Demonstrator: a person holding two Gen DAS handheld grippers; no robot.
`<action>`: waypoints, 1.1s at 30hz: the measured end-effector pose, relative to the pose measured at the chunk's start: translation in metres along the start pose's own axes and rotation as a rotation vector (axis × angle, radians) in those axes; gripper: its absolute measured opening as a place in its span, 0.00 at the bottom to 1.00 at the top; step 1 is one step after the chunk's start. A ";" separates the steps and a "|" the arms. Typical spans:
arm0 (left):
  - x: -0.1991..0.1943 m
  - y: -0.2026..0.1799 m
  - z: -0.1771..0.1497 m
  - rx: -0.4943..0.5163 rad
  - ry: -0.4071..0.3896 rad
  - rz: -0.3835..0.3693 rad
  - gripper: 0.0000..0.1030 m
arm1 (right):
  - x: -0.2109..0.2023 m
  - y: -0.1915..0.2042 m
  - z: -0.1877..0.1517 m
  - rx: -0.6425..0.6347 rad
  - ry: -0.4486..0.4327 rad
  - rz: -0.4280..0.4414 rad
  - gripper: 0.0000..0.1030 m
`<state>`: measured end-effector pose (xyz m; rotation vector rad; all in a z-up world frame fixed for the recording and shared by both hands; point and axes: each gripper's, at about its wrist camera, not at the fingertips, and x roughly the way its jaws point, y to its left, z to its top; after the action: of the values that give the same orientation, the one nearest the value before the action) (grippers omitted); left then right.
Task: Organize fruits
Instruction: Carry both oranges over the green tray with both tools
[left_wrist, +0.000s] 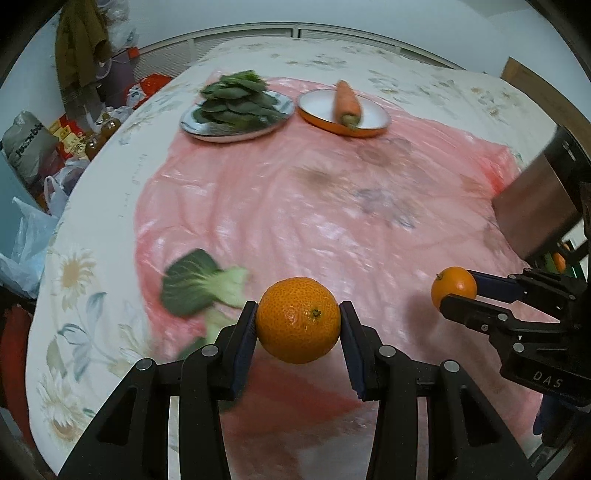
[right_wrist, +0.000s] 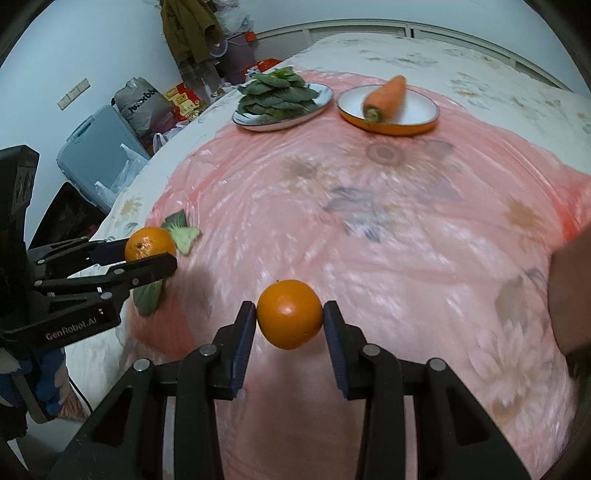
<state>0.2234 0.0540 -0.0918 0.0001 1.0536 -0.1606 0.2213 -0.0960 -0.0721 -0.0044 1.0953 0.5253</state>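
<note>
Left wrist view: the left gripper (left_wrist: 298, 320) is closed on an orange (left_wrist: 298, 319), which is pinched between the two blue-padded fingers (left_wrist: 246, 334) and carried clear of the pink sheet (left_wrist: 295, 206) below. Just left of the jaws and slightly beyond them, a loose green leaf (left_wrist: 199, 291) is seen lying on the sheet, blurred. Well right of the jaws, the right gripper (left_wrist: 455, 291) is seen side-on, clamped on a second orange (left_wrist: 453, 286). Far ahead of the jaws, a metal plate (left_wrist: 199, 129) heaped with greens (left_wrist: 236, 98) is set left of centre, and an orange-rimmed dish (left_wrist: 373, 127) bearing a carrot (left_wrist: 346, 101) is set just beside it, to the right; whether the two rims touch cannot be told. Right wrist view: the right gripper (right_wrist: 290, 315) is closed on its orange (right_wrist: 290, 314), held between both pads above the pink sheet (right_wrist: 369, 221). Well left of these jaws, the left gripper (right_wrist: 151, 253) is seen side-on, gripping the other orange (right_wrist: 149, 243); the leaf (right_wrist: 183, 230) is partly hidden behind that gripper and fruit. Far ahead, the plate (right_wrist: 258, 125) of greens (right_wrist: 277, 94) lies slightly left of the jaw line, and the dish (right_wrist: 417, 125) with the carrot (right_wrist: 386, 96) slightly right of it. A floral cloth (right_wrist: 443, 62) is visible around the sheet.
</note>
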 end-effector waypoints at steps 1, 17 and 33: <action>-0.001 -0.008 -0.002 0.004 0.002 -0.002 0.37 | -0.004 -0.004 -0.005 0.007 0.002 -0.004 0.40; -0.005 -0.115 -0.009 0.096 0.044 -0.072 0.37 | -0.061 -0.072 -0.063 0.113 0.005 -0.064 0.40; -0.005 -0.244 -0.020 0.286 0.100 -0.175 0.37 | -0.138 -0.151 -0.131 0.272 -0.037 -0.149 0.41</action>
<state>0.1720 -0.1846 -0.0786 0.1763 1.1229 -0.4727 0.1249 -0.3179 -0.0550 0.1592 1.1137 0.2393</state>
